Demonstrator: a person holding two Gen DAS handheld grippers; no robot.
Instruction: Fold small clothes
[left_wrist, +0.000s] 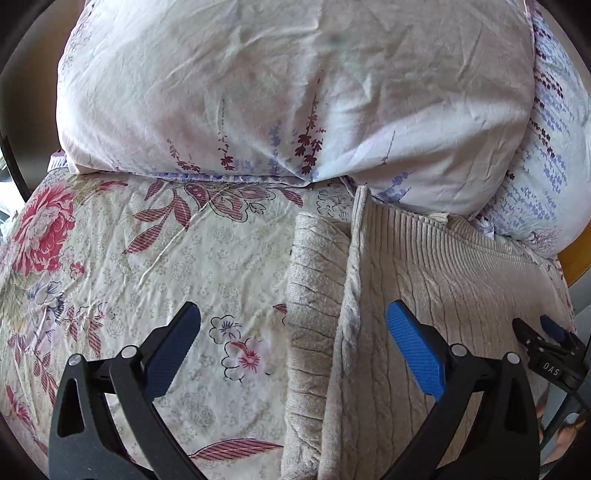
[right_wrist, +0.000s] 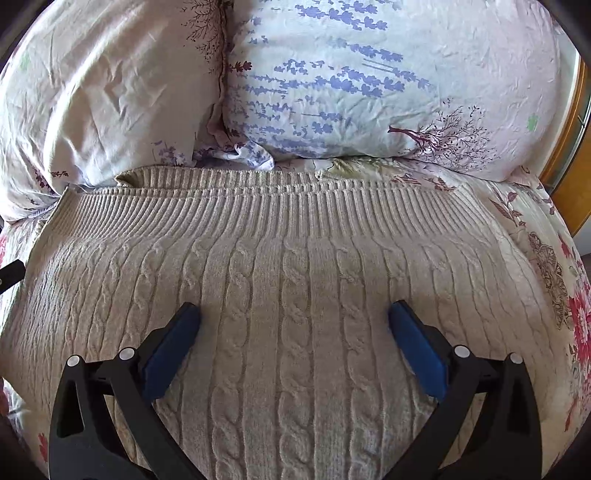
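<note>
The left gripper (left_wrist: 293, 332) is held wide open with nothing between its blue pads, poised over the left edge of a beige cable-knit sweater (right_wrist: 295, 280), where a sleeve (left_wrist: 314, 295) is folded alongside the body. The right gripper (right_wrist: 294, 332) is likewise spread wide and empty above the sweater's middle. The sweater is laid flat on the floral bedsheet (left_wrist: 147, 258), its ribbed hem (right_wrist: 280, 210) pointed toward two pillows (right_wrist: 369, 81) at the bed's far edge, its cables running toward them.
</note>
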